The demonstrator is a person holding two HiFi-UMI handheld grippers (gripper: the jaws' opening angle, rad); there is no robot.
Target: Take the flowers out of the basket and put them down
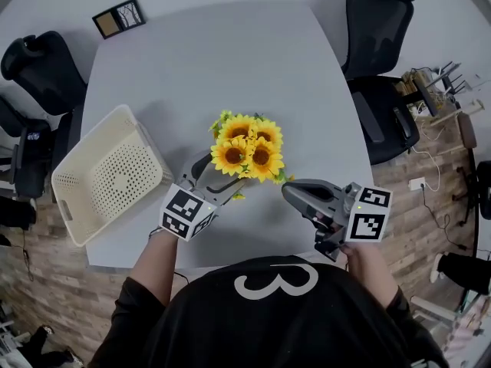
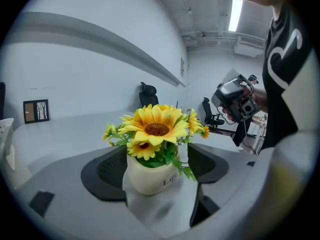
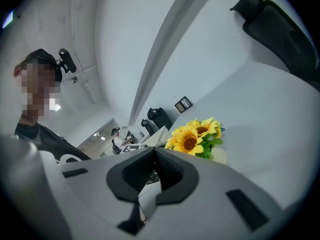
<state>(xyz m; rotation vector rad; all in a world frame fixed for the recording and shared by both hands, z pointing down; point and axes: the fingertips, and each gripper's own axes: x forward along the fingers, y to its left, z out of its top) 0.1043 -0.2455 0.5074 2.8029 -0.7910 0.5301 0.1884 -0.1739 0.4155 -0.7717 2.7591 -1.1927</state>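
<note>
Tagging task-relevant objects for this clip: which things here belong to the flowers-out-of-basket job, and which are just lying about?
Job:
cream pot of yellow sunflowers
cream perforated plastic basket
left hand-held gripper, open around the pot
right hand-held gripper, shut and empty
white table

Lying about:
small black-framed picture
black office chairs

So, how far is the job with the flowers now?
Done: the flowers stand in their pot on the table, outside the basket, which looks empty. In hand: the left gripper is open around the pot, not pressing it. Left: only to draw that gripper away.
</note>
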